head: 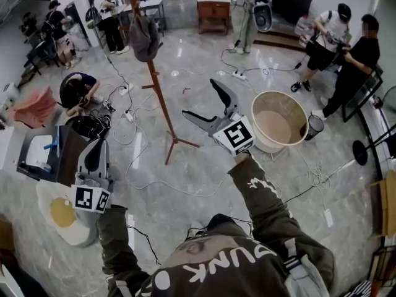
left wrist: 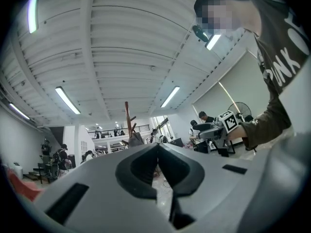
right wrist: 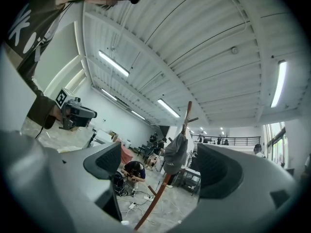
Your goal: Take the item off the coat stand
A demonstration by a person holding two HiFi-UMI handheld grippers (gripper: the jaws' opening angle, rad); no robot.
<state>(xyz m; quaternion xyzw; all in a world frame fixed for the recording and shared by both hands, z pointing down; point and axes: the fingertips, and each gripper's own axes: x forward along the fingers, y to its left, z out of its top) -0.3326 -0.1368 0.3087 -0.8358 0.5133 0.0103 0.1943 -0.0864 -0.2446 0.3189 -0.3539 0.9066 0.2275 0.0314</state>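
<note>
Open fingers aimed at the grey cap [head: 144, 37] on the coat stand [head: 159, 98]
The right gripper [head: 199, 98] has its fingers spread wide and empty, ready to grab the cap hanging far ahead between them. The left gripper [head: 94, 147] has its fingers pressed together, held low.

Bright, even ceiling-tube light [right wrist: 114, 63] (fisheye bending, dark corners).

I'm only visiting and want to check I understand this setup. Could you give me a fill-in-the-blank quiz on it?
1. The item hanging on the wooden coat stand is a gray ____.
2. The jaws of the right gripper, which is raised toward the stand, are ____.
3. The jaws of the left gripper, which is held low, are ____.
Missing words: cap; open; shut.
</note>
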